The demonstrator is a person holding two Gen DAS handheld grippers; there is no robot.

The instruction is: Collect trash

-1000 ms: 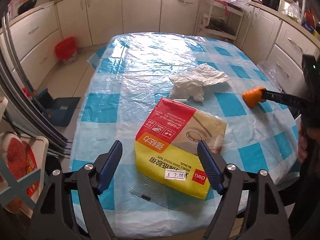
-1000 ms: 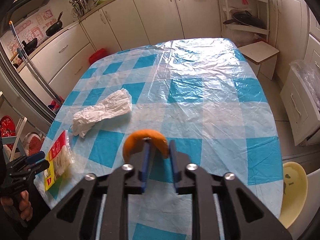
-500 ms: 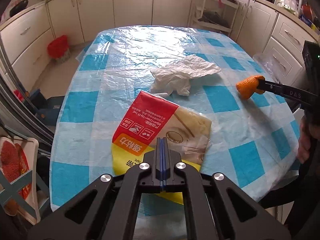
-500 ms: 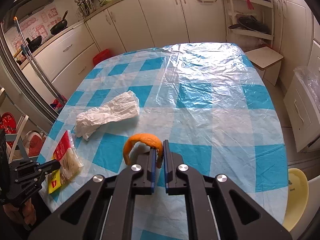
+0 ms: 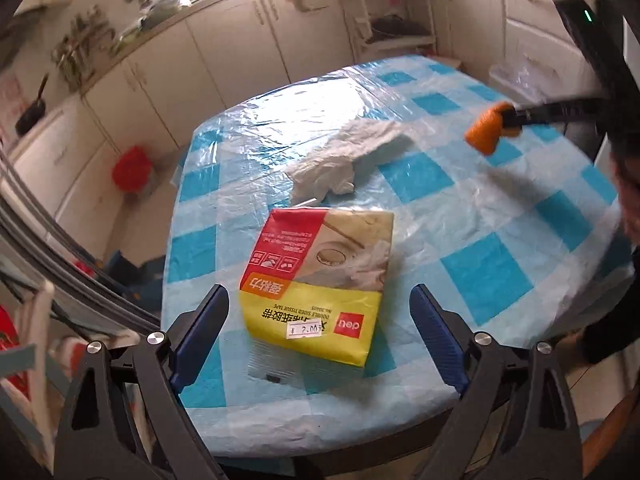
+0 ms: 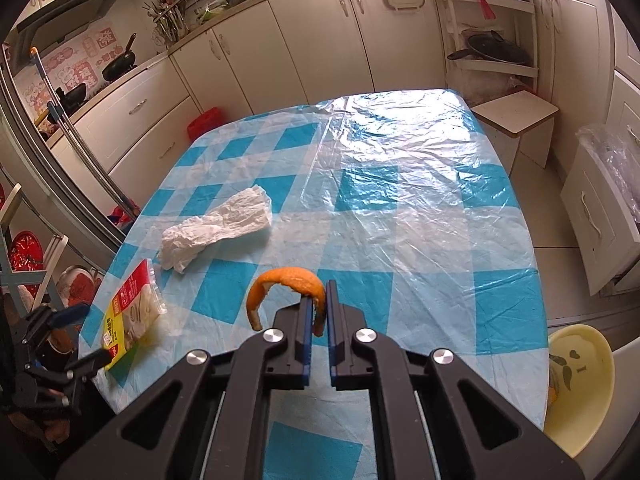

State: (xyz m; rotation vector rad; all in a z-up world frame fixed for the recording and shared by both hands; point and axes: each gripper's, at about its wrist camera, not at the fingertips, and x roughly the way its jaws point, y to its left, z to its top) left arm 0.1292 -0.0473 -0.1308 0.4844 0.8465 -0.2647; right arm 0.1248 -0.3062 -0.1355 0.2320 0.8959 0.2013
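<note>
A red and yellow tape packet lies on the blue checked table near its front edge; it also shows in the right wrist view. My left gripper is open, its fingers on either side of the packet's near end, not touching it. A crumpled white tissue lies beyond the packet, also in the right wrist view. My right gripper is shut on a curled orange peel and holds it above the table; the peel also shows in the left wrist view.
A yellow bin stands on the floor off the table's right front corner. A white stool stands at the far right. A red container sits on the floor by the cabinets. Metal poles lean at the left.
My left gripper was shut half a second ago and has opened wide around the packet's near end. My right gripper has lifted the orange peel higher off the table.
</note>
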